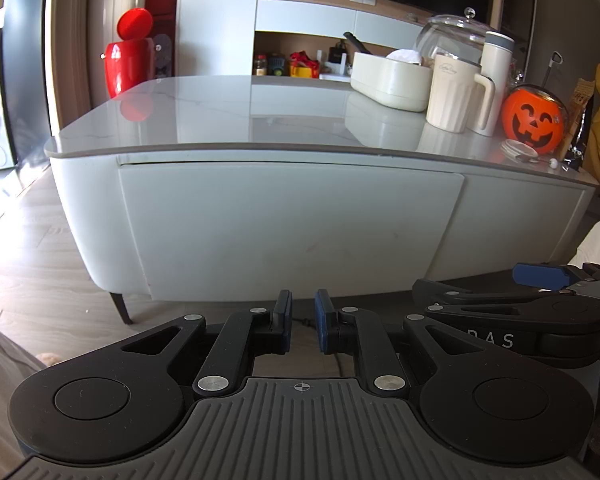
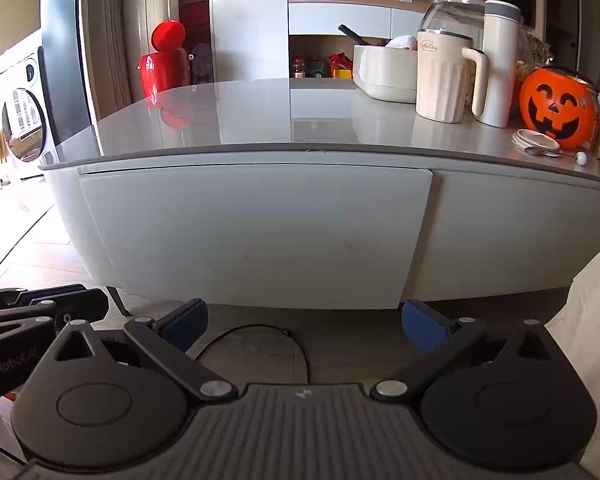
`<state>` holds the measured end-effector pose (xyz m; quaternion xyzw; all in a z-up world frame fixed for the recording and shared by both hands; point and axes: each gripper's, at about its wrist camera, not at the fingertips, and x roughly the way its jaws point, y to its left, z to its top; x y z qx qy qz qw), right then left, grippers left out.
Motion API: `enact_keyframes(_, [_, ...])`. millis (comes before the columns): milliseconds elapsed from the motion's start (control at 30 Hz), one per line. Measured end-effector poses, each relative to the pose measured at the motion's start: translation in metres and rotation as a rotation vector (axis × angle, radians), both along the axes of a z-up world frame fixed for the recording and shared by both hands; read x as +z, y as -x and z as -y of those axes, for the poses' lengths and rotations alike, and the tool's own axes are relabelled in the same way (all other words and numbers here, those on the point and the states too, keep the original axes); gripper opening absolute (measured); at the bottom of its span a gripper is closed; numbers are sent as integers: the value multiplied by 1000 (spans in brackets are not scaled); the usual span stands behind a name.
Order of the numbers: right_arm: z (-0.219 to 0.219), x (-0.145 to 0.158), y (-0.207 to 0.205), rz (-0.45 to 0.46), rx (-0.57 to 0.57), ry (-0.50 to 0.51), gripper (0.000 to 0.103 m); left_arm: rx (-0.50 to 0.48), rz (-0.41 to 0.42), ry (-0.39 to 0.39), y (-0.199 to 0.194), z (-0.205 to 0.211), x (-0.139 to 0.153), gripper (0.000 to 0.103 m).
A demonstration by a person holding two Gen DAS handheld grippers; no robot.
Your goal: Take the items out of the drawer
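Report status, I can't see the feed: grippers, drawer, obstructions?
Left gripper shut, empty. Right gripper open, empty. Drawer front closed, untouched. Nothing blocking it.

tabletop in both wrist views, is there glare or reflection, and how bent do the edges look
Left wrist view: the glossy tabletop mirrors the red bin and the mugs; the floor at left is blown out white. Right wrist view: the same mirror sheen on the tabletop; fisheye bows its front edge and the drawer front.

The drawer [image 2: 256, 236], a plain pale front without handle, sits closed under the tabletop, mid-frame, left of centre.
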<state>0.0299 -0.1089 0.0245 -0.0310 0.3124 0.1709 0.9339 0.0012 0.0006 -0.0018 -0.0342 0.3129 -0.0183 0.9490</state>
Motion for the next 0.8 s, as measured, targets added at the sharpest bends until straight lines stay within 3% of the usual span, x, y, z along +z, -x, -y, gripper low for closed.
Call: enact_keyframes(800, [0, 0, 1, -4, 3, -1, 103, 1, 1, 3, -1, 2, 2, 15])
